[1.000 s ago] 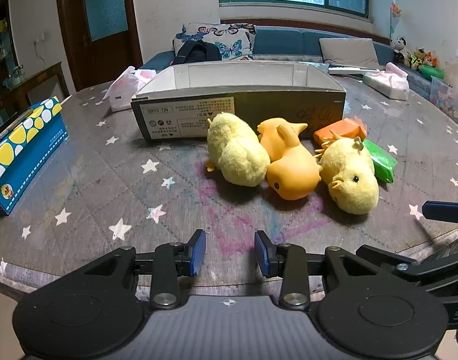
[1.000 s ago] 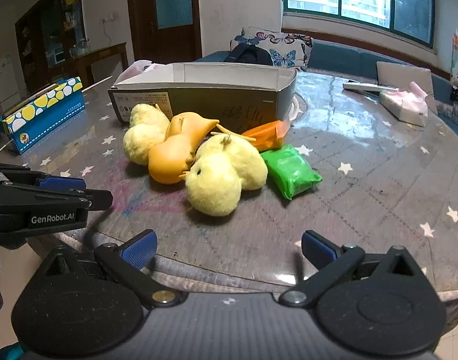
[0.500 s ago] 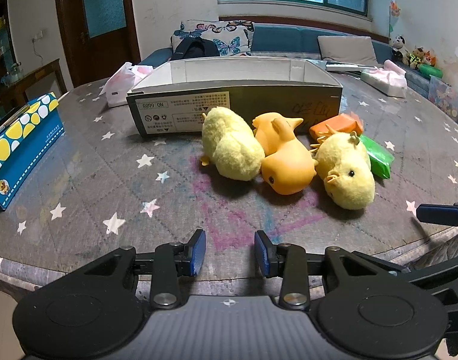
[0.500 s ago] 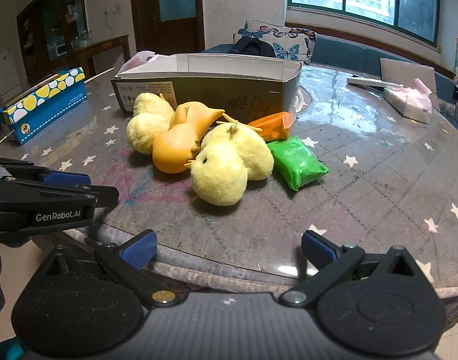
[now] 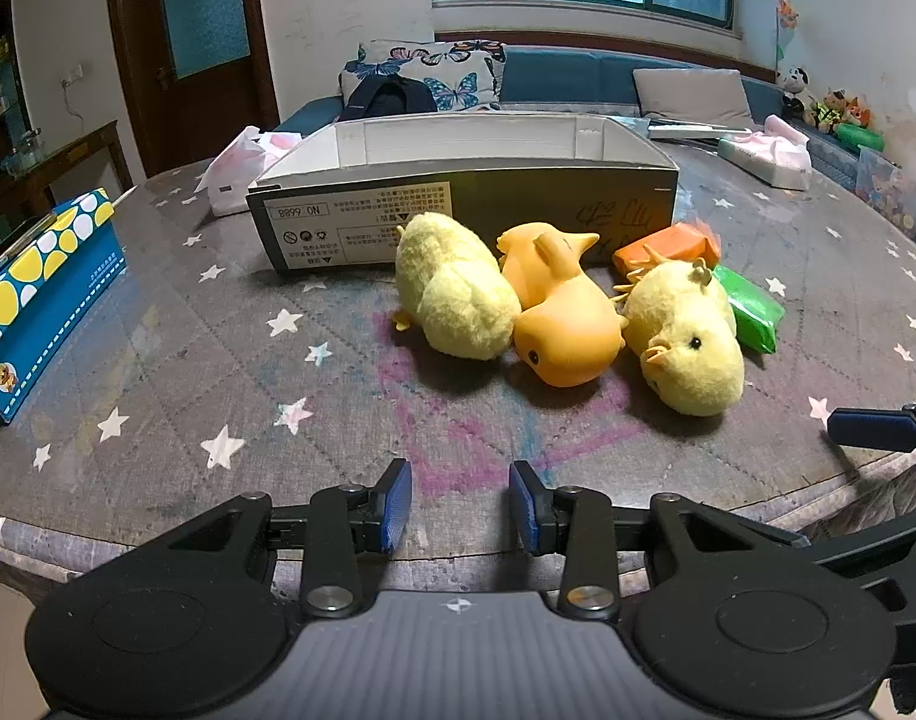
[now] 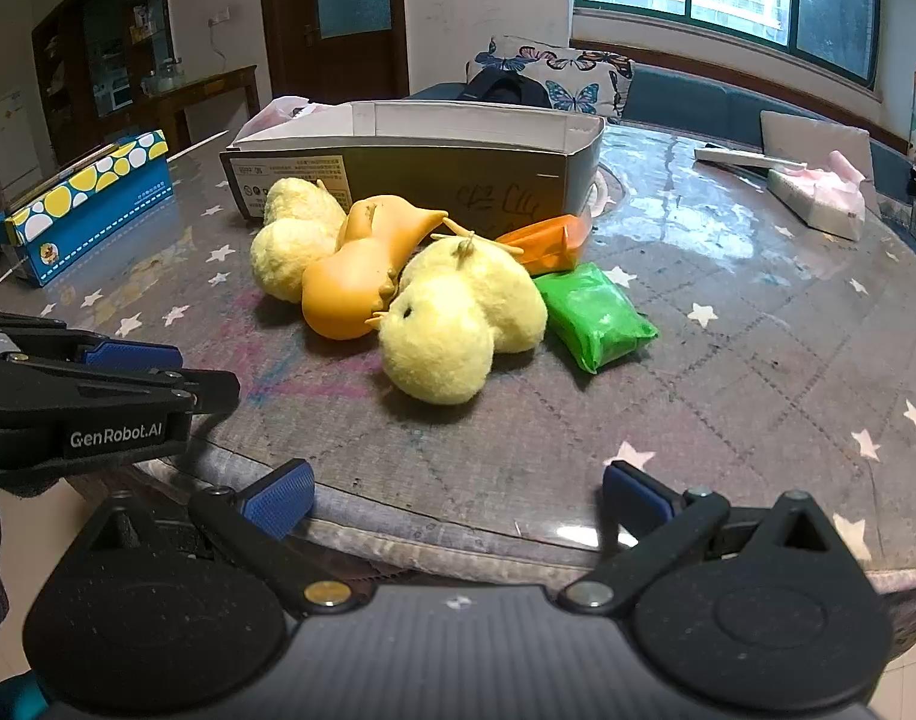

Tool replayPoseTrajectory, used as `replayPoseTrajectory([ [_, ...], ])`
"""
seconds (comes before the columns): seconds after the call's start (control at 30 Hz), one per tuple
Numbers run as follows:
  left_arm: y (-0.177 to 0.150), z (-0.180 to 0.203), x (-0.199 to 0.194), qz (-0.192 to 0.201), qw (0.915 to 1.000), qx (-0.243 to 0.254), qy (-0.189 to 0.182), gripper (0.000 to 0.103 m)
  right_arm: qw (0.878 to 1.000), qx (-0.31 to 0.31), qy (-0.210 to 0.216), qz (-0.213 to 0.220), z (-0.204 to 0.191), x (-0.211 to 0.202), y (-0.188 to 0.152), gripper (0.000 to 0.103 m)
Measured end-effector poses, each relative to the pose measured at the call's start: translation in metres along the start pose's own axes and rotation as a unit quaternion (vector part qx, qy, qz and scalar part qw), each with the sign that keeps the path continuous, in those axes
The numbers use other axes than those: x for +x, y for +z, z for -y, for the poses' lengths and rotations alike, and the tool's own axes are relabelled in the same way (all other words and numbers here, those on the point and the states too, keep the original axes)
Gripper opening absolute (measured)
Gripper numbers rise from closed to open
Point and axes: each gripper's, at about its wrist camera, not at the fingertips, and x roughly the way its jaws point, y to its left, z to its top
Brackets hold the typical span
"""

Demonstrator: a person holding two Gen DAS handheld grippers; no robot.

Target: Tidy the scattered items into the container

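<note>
Round star-print table (image 5: 158, 360) with a long open cardboard box (image 5: 464, 204) sitting mid-table. Right in front of it, all bunched up and touching: two fuzzy yellow chicks (image 5: 452, 294) (image 6: 452, 324), an orange rubber duck (image 5: 563, 324), then green (image 6: 596, 315) and orange (image 6: 545, 243) packets. Both grippers hang at the near table edge, well short of the pile, holding nothing: left gripper (image 5: 461, 507) jaws a small gap apart, right gripper (image 6: 455, 495) spread wide.

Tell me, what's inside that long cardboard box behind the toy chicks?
Only bare white inner walls show inside the cardboard box. Its front wall hides the floor, so anything lying low cannot be seen. The plush chicks, orange duck and packets lie outside, in front.
</note>
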Motion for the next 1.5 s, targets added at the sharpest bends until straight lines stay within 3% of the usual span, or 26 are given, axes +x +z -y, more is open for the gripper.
replayPoseTrajectory([
  [1.5, 0.0029, 0.0049, 0.0006, 0.002, 0.9999, 0.011, -0.001, 0.039, 1.000, -0.008, 0.002, -0.001, -0.0016, 0.0039, 0.0012, 0.103],
])
